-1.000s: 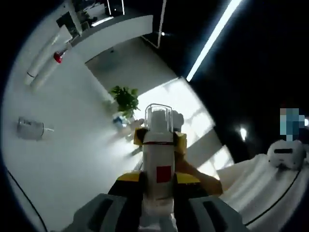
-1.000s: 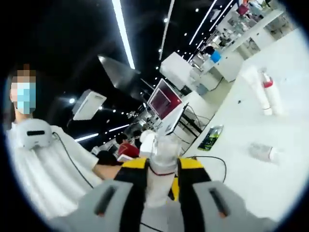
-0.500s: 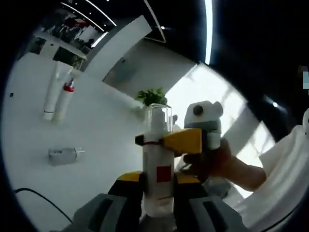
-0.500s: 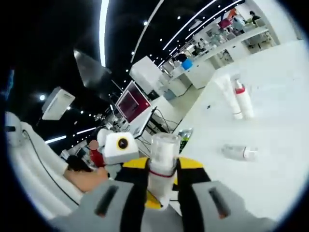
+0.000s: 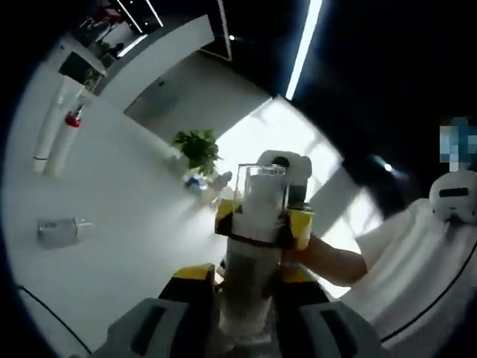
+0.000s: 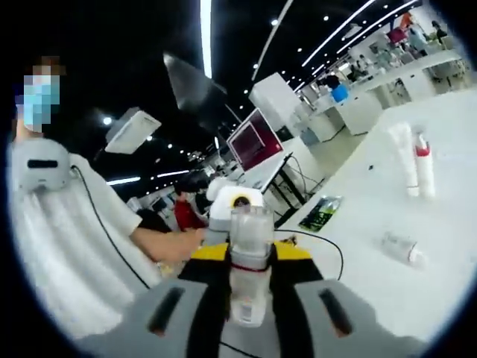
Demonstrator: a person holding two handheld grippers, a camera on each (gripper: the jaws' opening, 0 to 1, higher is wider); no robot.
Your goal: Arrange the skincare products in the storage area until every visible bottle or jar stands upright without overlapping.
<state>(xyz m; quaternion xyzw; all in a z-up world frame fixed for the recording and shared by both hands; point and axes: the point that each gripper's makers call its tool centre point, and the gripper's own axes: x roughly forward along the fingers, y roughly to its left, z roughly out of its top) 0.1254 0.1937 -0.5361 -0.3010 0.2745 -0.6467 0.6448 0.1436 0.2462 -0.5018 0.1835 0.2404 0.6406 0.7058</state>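
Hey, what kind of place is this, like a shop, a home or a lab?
Most likely a large open office or lab hall: long ceiling light strips, rows of white desks with a monitor, and a wide white table holding skincare tubes.

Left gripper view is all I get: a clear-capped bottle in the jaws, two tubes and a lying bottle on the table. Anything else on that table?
Observer: Yes. Past the held bottle, a dark green packet lies near the table edge, in the right gripper view.
Reviewer: Any wires?
Observer: A black cable curves across the table beside it.
Reviewer: And behind the table?
Observer: A monitor with a red screen.
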